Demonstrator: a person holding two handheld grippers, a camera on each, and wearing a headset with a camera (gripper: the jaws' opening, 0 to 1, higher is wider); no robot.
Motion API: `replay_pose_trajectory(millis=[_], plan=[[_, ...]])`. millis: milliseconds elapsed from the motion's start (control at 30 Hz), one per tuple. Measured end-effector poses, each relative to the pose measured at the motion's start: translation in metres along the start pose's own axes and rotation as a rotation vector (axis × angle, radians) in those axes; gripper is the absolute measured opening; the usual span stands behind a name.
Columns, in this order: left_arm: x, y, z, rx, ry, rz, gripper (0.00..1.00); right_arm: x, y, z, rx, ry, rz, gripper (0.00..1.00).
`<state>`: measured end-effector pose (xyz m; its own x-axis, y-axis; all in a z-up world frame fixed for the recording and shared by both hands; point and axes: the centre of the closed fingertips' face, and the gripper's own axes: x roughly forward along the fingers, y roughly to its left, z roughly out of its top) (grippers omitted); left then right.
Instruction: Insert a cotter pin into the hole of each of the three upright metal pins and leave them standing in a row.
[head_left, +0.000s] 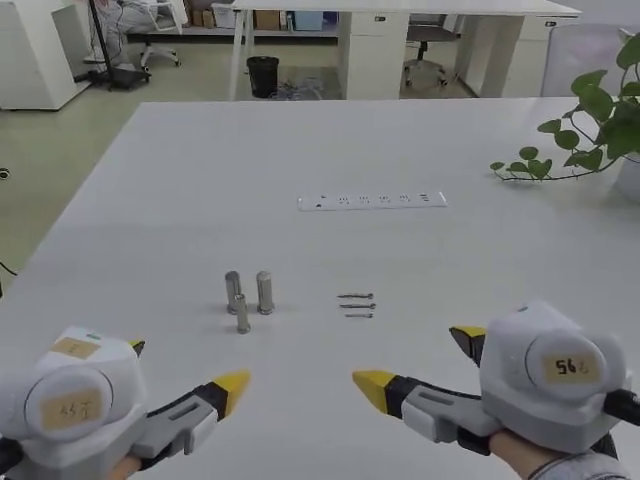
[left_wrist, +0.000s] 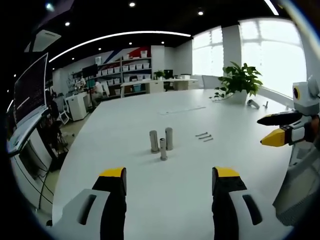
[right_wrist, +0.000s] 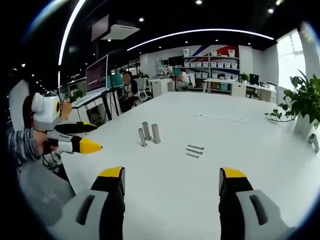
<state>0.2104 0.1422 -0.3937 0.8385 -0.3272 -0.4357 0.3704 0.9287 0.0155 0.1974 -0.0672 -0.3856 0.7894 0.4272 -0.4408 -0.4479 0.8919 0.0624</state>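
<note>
The 3 grey metal cylinder pins stand upright in a tight cluster near the middle of the workbench, not in a row. 2 of them stand side by side at the back. The 3rd, which looks slimmer, stands just in front of the left one. I cannot tell whether any of them touch. Their sides are smooth and dull, with a faint sheen.

To the right of the cluster, clearly apart from it, the 3 thin metal cotter pins lie flat. They are parallel slivers, one behind another, and all point the same way.

Everything rests on a white matte tabletop, smooth and even. Further back lies a long white power strip, flat and slim, with a row of sockets. At the far right edge a leafy green potted plant trails a stem over the table.

My left gripper hovers low at the near edge, its 2 yellow-tipped jaws spread wide with nothing between them. My right gripper hovers opposite it, and its own yellow wedge tips are just as far apart and bare. Both have rounded white plastic bodies and grey jaw arms. Both are well short of the pins.
</note>
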Motion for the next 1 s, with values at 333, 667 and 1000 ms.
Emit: replay_pose_trajectory(millis=[333,667,1000], plan=[[0.037,0.003,0.009,0.045,0.008,-0.051,0.53,0.002,-0.001,0.003,0.012,-0.012,0.022,0.72],[0.079,0.007,0.008,0.083,0.031,-0.089,0.46,0.009,-0.003,-0.001,-0.019,-0.004,0.055,0.72],[0.111,0.004,0.003,0.102,0.049,-0.124,0.38,0.015,-0.002,-0.011,-0.013,0.037,0.088,0.71]])
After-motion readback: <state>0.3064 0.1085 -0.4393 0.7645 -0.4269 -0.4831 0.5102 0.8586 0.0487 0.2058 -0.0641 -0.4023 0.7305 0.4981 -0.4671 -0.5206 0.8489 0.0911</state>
